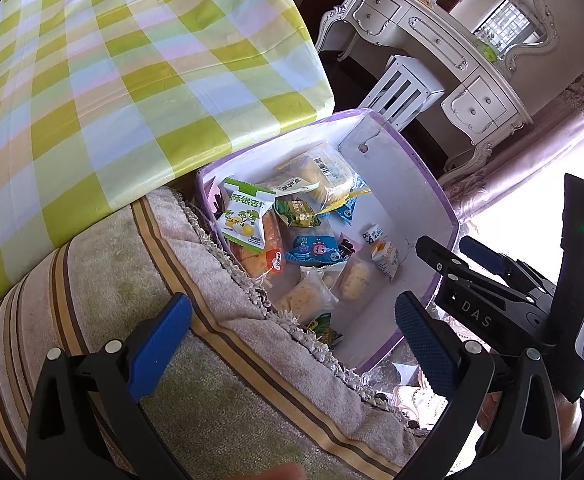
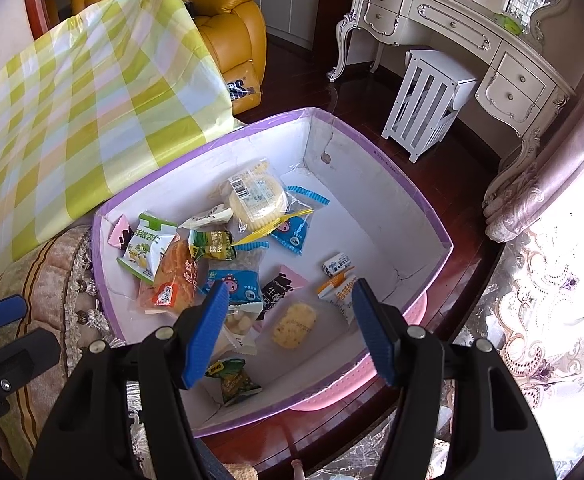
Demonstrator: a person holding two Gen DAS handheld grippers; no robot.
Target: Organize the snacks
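Where snacks (image 2: 228, 256) lie: purple-rimmed box (image 2: 404, 184).

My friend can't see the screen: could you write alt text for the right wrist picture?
An open tool with blue pads hangs empty above a white, purple-rimmed box scattered with wrapped snacks. A checked cloth lies to its left, and a white dressing table stands behind.
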